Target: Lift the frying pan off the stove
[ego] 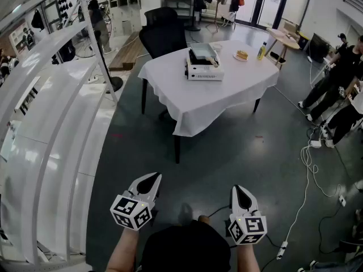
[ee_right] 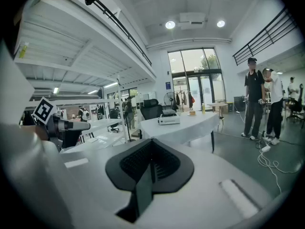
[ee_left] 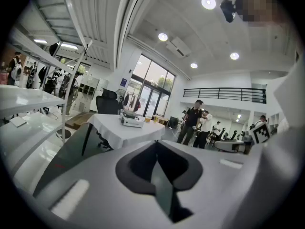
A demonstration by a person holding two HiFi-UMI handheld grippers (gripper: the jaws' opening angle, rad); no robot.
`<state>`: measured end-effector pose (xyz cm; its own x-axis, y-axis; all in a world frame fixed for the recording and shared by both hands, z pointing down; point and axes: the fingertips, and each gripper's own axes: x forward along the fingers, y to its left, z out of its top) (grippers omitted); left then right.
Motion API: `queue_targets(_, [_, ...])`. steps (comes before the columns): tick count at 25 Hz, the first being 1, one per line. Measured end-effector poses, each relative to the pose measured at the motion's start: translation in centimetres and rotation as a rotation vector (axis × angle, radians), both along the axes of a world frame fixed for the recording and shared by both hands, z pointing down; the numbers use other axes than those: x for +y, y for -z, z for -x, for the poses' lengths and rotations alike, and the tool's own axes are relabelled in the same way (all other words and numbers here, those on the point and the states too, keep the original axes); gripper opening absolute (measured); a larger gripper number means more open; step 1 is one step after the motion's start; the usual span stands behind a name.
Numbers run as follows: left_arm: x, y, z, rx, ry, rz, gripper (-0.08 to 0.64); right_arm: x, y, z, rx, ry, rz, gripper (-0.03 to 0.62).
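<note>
Far ahead, a table with a white cloth (ego: 227, 95) bears a white portable stove (ego: 204, 71) with the grey frying pan (ego: 202, 54) on top. The stove is small in the left gripper view (ee_left: 131, 121) and in the right gripper view (ee_right: 168, 120). Both grippers hang low over the dark floor, close to the person's body and well short of the table. My left gripper (ego: 152, 179) (ee_left: 156, 143) has its jaws pressed together with nothing between them. My right gripper (ego: 240, 189) (ee_right: 151, 141) is shut and empty too.
A black office chair (ego: 161, 33) stands behind the table. A plate of food (ego: 242, 55) and a yellow bottle (ego: 261, 51) sit near the table's far right. White shelving (ego: 51, 123) runs along the left. People (ego: 340, 89) and floor cables (ego: 309, 157) are at right.
</note>
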<state>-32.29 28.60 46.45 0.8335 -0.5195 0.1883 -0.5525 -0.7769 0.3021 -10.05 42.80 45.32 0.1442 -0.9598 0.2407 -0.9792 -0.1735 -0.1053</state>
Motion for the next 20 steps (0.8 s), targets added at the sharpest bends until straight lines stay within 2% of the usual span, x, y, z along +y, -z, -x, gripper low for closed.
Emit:
queue_targets(7, [-0.7, 0.8, 3.9, 0.019, 0.074, 0.003, 0.061, -1.6, 2.5, 2.4, 0.025, 0.040, -0.076, 0.005])
queue_targets(17, [0.3, 0.4, 4.2, 0.016, 0.042, 0.000, 0.063, -1.6, 1.9, 3.9, 0.042, 0.046, -0.045, 0.005])
queue_targets(20, [0.4, 0.1, 4.2, 0.018, 0.023, 0.016, 0.137, -1.6, 1.6, 4.3, 0.037, 0.040, -0.043, 0.005])
